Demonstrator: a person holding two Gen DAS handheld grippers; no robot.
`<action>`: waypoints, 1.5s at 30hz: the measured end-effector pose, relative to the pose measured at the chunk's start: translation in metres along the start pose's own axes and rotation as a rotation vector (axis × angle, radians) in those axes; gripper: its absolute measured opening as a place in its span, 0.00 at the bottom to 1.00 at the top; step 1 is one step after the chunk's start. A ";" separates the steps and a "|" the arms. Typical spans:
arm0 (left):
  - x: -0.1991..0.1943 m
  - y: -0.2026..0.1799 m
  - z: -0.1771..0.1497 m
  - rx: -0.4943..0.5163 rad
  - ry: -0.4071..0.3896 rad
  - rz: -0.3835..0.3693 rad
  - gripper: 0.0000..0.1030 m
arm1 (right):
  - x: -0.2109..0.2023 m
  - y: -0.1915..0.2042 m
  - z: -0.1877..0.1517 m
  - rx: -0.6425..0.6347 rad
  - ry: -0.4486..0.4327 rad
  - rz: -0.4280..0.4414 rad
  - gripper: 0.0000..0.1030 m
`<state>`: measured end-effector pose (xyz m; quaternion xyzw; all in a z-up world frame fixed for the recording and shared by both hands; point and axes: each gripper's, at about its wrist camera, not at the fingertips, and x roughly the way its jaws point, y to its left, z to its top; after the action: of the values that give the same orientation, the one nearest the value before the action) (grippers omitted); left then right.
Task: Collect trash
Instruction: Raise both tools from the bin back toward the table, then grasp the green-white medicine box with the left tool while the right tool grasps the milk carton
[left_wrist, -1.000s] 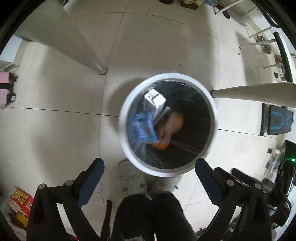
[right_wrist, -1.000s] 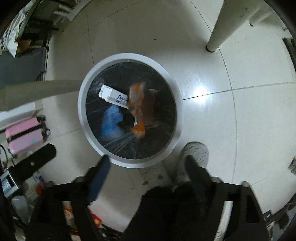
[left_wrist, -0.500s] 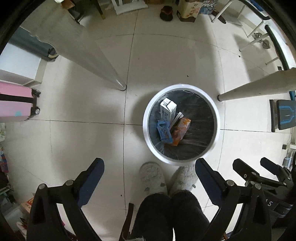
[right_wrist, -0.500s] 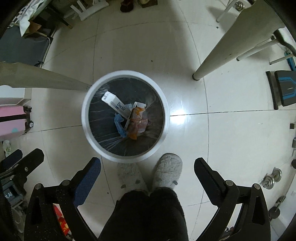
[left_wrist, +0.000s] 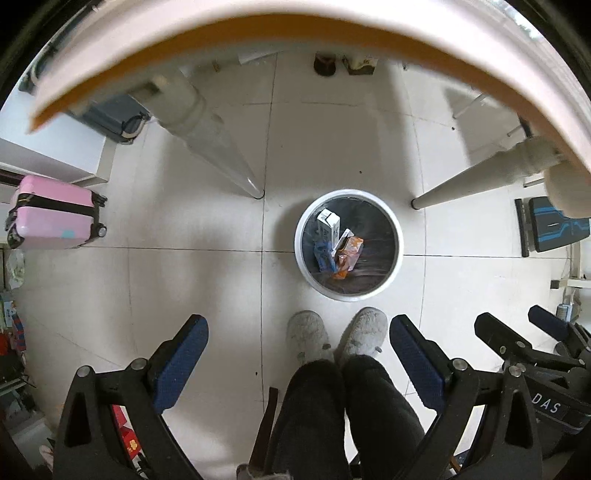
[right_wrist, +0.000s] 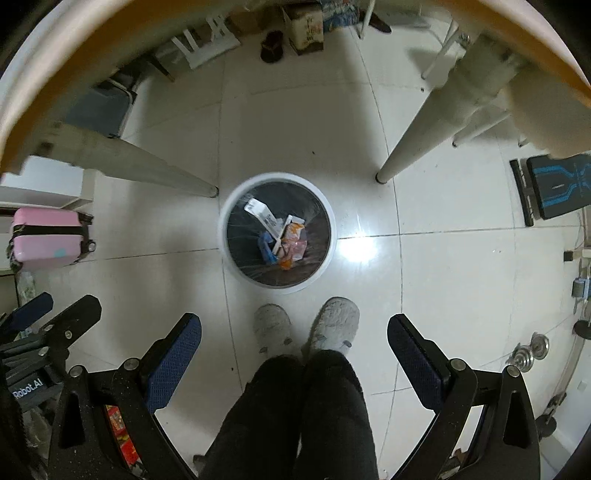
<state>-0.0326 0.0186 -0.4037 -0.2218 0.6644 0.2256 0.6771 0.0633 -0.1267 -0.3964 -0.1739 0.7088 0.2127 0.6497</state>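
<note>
Well beyond both spread, empty tongs (left_wrist: 297, 363) (right_wrist: 294, 352), trash (left_wrist: 337, 246) fills the bin (left_wrist: 395, 229).

We are seeing a pink hard-shell suitcase (left_wrist: 55, 218) lying on the white tiled floor (left_wrist: 184, 280), two grey fluffy slippers (right_wrist: 306, 326) standing together, and a black-and-blue padded panel (right_wrist: 557, 186) resting far right.

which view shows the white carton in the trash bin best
The right wrist view: the white carton lies diagonally with its long printed face exposed in the trash bin. In the left wrist view the carton appears foreshortened, showing mostly its end, beside the orange wrapper.
</note>
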 end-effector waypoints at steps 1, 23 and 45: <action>-0.006 0.000 -0.002 -0.001 -0.006 0.000 0.98 | -0.009 0.002 -0.002 0.000 -0.004 0.001 0.99; -0.144 -0.023 0.145 -0.142 -0.196 0.046 0.98 | -0.233 -0.063 0.176 0.108 -0.222 0.074 0.99; -0.100 -0.098 0.382 -0.238 -0.005 -0.011 0.98 | -0.134 -0.108 0.517 -0.050 -0.068 0.040 0.95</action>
<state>0.3298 0.1684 -0.2968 -0.3038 0.6299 0.2996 0.6490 0.5704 0.0502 -0.3046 -0.1686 0.6840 0.2492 0.6646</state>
